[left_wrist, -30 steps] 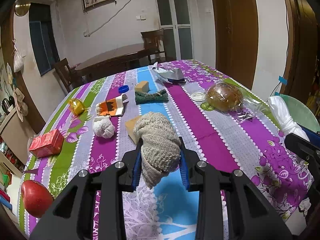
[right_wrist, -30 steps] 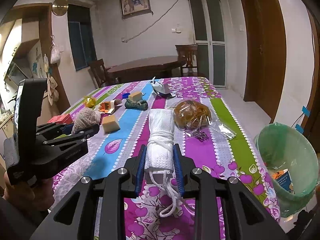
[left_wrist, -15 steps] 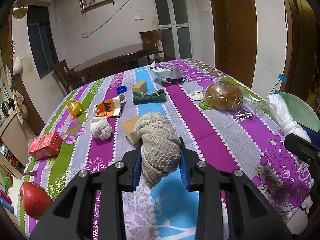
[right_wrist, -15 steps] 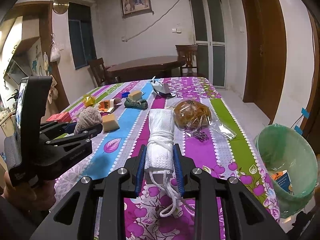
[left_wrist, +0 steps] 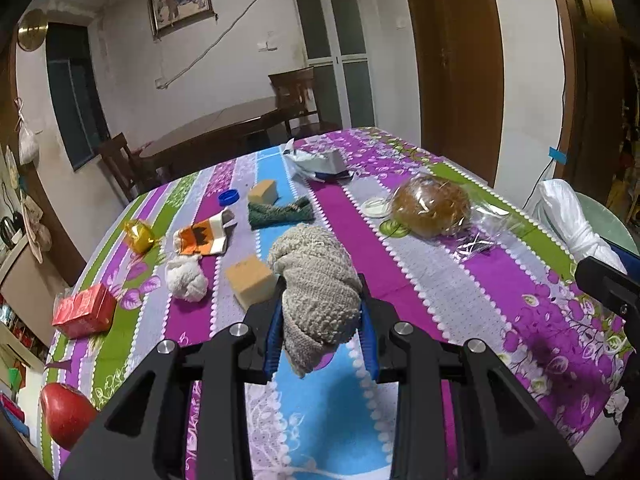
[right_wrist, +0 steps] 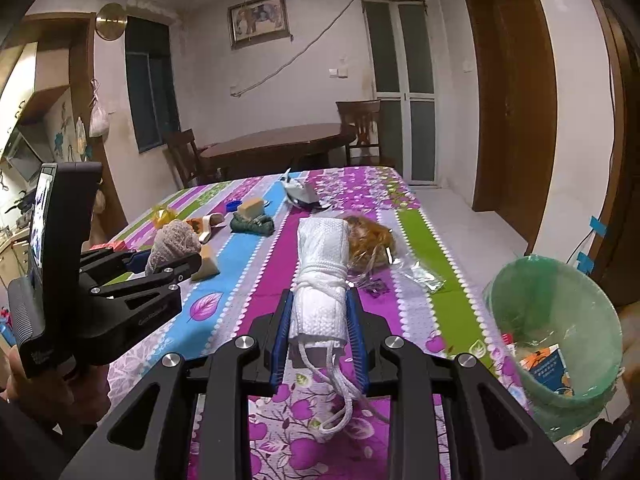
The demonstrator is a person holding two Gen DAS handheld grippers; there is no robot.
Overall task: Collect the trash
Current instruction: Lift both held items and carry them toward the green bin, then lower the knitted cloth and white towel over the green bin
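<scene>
Left gripper [left_wrist: 320, 322] tilted down, clamping knitted rag [left_wrist: 316, 288]

Left gripper [left_wrist: 320, 332] holds a knitted bundle [left_wrist: 316, 292] above the table [left_wrist: 440, 292], a sponge block [left_wrist: 250, 280] just behind-left of it. Right gripper [right_wrist: 320, 340] clamps a rolled cloth [right_wrist: 320, 280]; the bagged bread [right_wrist: 370, 244] lies beyond, the bin [right_wrist: 556, 340] stands off the table's right edge.

Left tool [left_wrist: 320, 320] and right tool [right_wrist: 320, 320], each clamped on a bundle, pointing slightly downward.
</scene>
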